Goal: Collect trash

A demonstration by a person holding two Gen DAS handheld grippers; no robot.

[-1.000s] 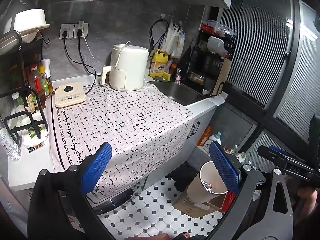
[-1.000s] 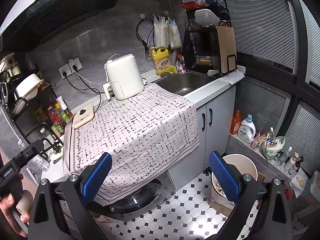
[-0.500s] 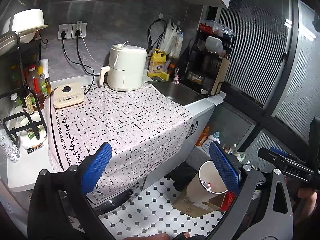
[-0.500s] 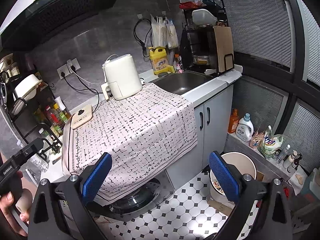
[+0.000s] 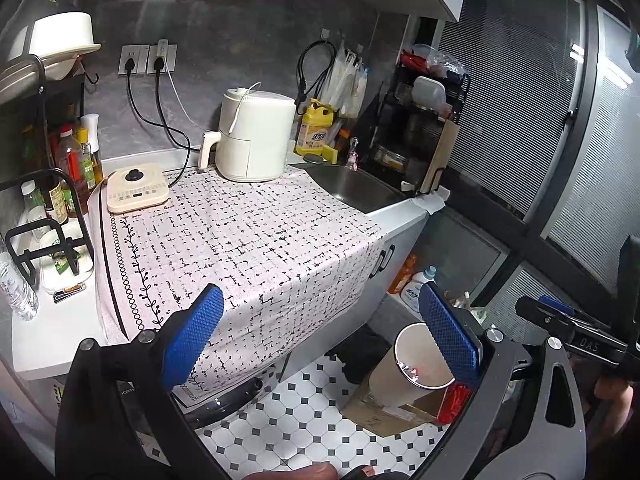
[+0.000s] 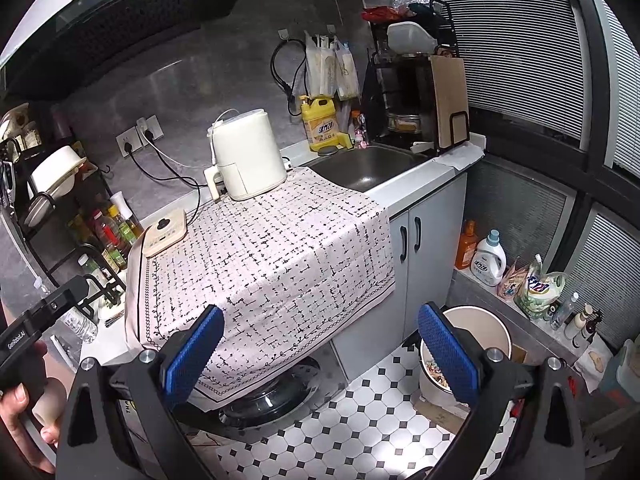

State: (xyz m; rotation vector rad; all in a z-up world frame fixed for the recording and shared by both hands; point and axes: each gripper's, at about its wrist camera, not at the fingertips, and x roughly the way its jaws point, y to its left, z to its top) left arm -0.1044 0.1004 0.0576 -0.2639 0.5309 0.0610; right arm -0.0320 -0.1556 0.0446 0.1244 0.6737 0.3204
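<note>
Two grippers hang in the air before a kitchen bench (image 5: pixel 48 344), both with blue fingers spread wide and nothing between them. At 9 o'clock in the left wrist view a bottle rack (image 5: pixel 44 216) is cut by the edge; its labels are too small to read, and a small object (image 5: pixel 69 292) by a water bottle (image 5: pixel 18 292) cannot be identified. A patterned cloth (image 5: pixel 248 248) covers the bench and drapes over its front, hiding most of a round machine door (image 6: pixel 276 396) below. On the cloth stand a flat cooker (image 5: pixel 136 193) at 10 o'clock and an air fryer (image 5: pixel 254 136) at 12 o'clock. To their right lie a yellow jug (image 5: pixel 316 128), the sink (image 5: pixel 360 190) and a dark dish rack (image 5: pixel 424 120) whose contents are hard to make out.

The left gripper (image 5: pixel 320 340) has one finger partly covering the bin (image 5: pixel 404 372) at 5 o'clock; the bin is a pale round tub on the tiled floor (image 5: pixel 296 420), leaning against a cardboard box (image 5: pixel 384 412). In the right wrist view the right gripper (image 6: pixel 320 350) also hides part of the bin (image 6: pixel 476 320), which sits at 4 o'clock beside the cupboard (image 6: pixel 424 240); mixed scraps show inside, too blurred to tell apart. No loose trash can be made out on the bench. At far right, bottles (image 6: pixel 486 258) and bags (image 6: pixel 538 288) line a ledge, the last ones cut off. A hand (image 6: pixel 20 416) holding the other gripper shows at 8 o'clock.
</note>
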